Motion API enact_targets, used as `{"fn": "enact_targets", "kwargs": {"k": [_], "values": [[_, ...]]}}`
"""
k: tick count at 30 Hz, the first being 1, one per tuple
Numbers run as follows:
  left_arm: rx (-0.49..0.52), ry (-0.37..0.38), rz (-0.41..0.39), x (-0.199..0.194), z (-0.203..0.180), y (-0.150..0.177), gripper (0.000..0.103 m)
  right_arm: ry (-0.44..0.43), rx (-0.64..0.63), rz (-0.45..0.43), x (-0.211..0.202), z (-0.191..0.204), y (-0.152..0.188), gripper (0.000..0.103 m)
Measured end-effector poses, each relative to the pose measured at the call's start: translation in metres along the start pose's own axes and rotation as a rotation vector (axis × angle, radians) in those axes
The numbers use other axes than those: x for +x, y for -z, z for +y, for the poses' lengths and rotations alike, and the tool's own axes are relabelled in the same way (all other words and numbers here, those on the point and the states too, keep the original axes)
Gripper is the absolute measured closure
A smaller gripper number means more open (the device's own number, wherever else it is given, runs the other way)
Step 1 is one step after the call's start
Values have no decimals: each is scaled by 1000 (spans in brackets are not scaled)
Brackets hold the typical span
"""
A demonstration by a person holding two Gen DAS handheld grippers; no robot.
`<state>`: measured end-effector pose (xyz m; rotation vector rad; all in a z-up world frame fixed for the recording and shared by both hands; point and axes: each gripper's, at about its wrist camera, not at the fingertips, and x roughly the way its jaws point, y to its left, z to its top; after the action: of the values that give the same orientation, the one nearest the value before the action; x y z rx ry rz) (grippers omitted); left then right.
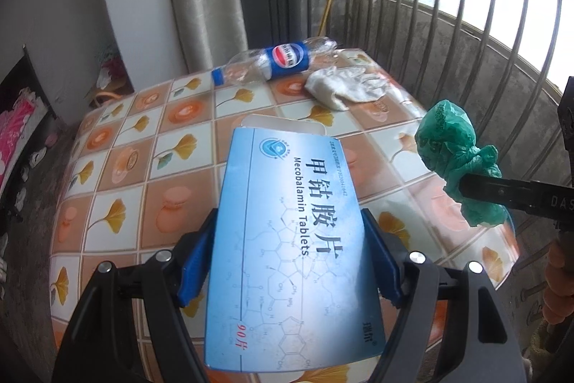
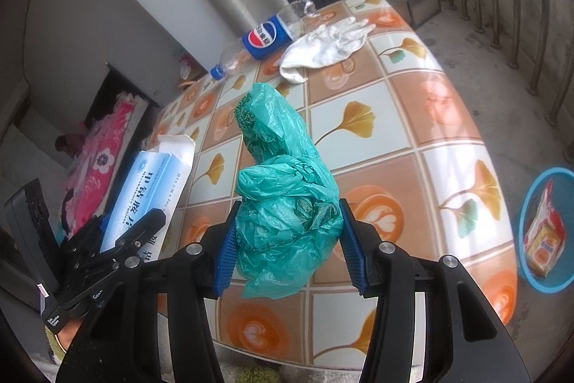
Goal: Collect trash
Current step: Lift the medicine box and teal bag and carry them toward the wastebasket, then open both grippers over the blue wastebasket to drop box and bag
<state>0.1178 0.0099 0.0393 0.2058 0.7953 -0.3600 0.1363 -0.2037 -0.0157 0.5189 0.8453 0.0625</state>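
we have the left gripper [image 1: 290,261] pinching the light, crushable tablet box [image 1: 287,239] by its sides and the right gripper [image 2: 287,239] squeezing the soft, slippery green bag [image 2: 283,196], both above the table [image 2: 448,117].

A table [image 2: 448,117] under a tiled leaf-print cloth carries a capped plastic bottle [image 2: 265,36] lying on its side and, just beside it, a crumpled white glove [image 2: 323,49].
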Motion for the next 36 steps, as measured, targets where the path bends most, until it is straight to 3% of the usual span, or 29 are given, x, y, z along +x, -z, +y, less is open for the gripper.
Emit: {"fn": "enact_targets", "kwargs": {"k": [7, 12, 17, 21, 30, 36], "values": [[84, 97, -43, -5, -36, -25, 30, 5, 99, -89, -40, -34, 1, 55], [163, 205, -47, -1, -78, -45, 30, 72, 218, -206, -91, -82, 11, 55], [264, 357, -6, 6, -145, -64, 30, 192, 412, -334, -152, -155, 42, 55], [349, 453, 35, 13, -205, -71, 30, 256, 564, -379, -178, -206, 74, 55], [503, 641, 230, 57, -350, -61, 29, 259, 792, -384, -180, -279, 125, 55], [532, 697, 280, 83, -430, -60, 28, 245, 851, -396, -174, -312, 127, 52]]}}
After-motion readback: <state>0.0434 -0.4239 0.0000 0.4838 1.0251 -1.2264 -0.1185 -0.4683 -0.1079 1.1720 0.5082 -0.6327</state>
